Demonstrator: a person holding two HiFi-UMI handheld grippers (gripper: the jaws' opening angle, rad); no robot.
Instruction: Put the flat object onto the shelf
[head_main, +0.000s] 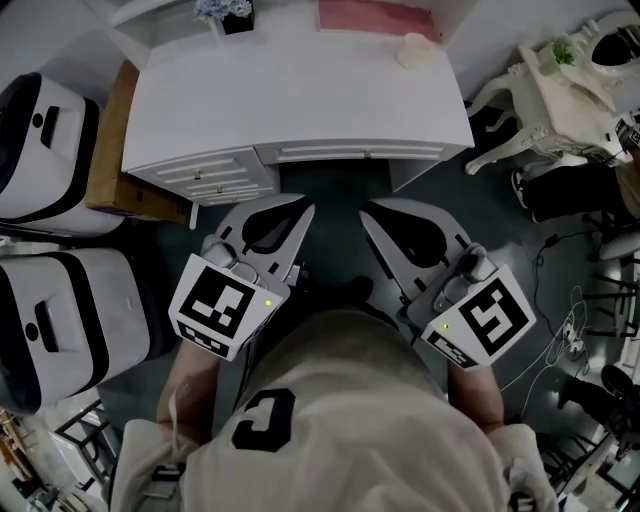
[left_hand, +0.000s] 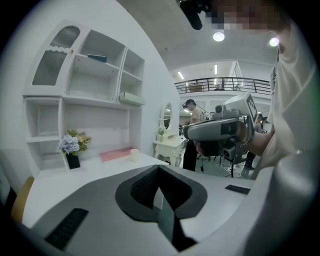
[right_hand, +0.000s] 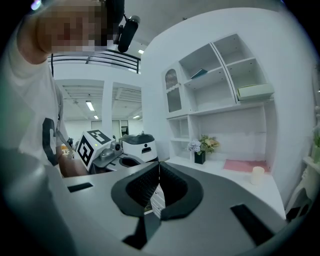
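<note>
The flat pink object (head_main: 375, 17) (left_hand: 116, 154) (right_hand: 243, 165) lies at the back of the white desk (head_main: 300, 100), under the white shelf unit (left_hand: 95, 100) (right_hand: 225, 107). My left gripper (head_main: 305, 208) (left_hand: 159, 169) and right gripper (head_main: 365, 210) (right_hand: 159, 165) hover side by side in front of the desk's near edge, well short of the pink object. Both point toward the desk. Each has its jaws shut tip to tip with nothing between them.
A cream candle (head_main: 415, 50) and a vase of flowers (head_main: 228, 12) stand by the pink object. A pale book (right_hand: 255, 91) and a teal one (left_hand: 97, 58) lie on upper shelves. White machines (head_main: 40, 150) sit left, an ornate white table (head_main: 560, 90) and floor cables (head_main: 570, 340) right.
</note>
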